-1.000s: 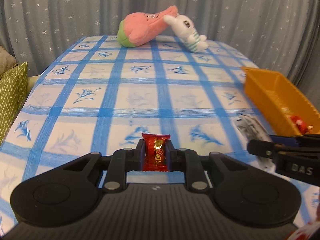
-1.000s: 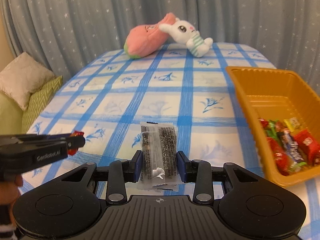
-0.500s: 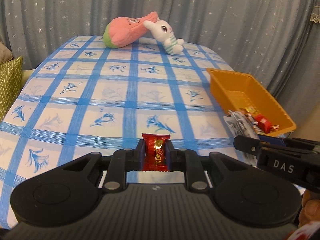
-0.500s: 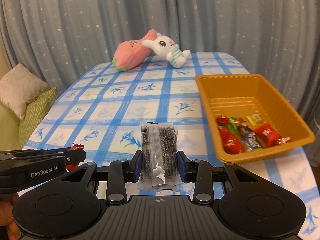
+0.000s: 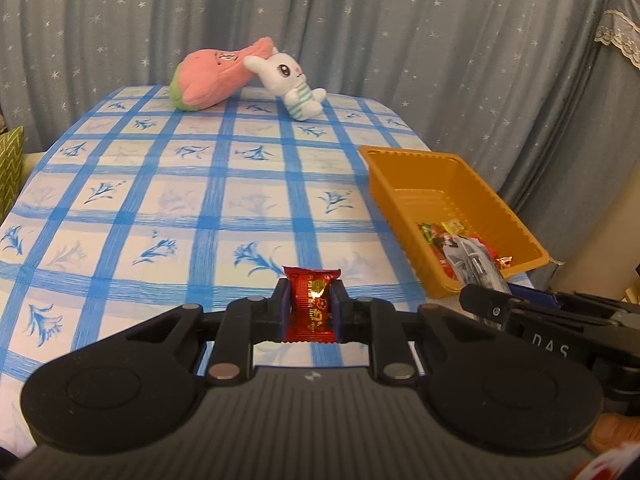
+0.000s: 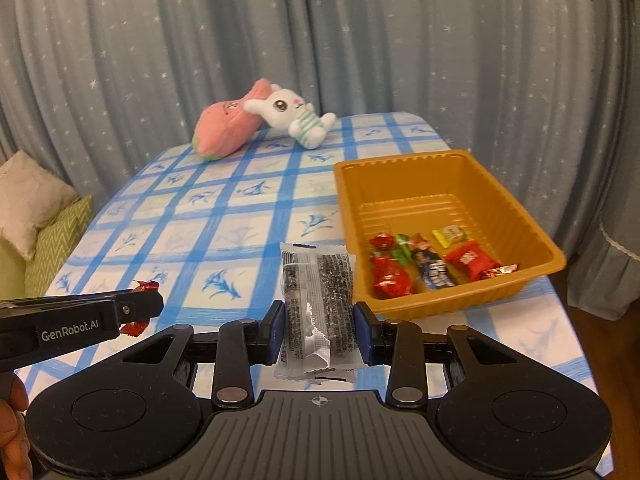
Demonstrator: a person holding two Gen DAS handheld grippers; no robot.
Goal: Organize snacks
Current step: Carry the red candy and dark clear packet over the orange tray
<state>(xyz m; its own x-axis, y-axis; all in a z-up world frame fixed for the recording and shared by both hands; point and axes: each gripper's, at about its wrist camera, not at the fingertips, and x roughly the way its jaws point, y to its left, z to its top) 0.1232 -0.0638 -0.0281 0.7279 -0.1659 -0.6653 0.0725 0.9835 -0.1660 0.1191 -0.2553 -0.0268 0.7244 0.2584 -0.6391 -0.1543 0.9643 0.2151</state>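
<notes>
Two grippers were held above the near edge of the table [image 6: 248, 216], and each one had a snack. The left gripper [image 5: 311, 307] was squeezed tight on a red candy [image 5: 311, 304]. The right gripper [image 6: 319, 326] was closed on a clear packet of dark snack [image 6: 318, 300], which stood up between its fingers. The orange tray [image 6: 472, 176] sat on the right side of the blue checked cloth, just past the packet. A few wrapped candies [image 6: 434, 260] lay in its near end. Far back, a pink plush toy [image 6: 228, 128] and a white bunny toy [image 6: 296, 116] lay touching each other.
</notes>
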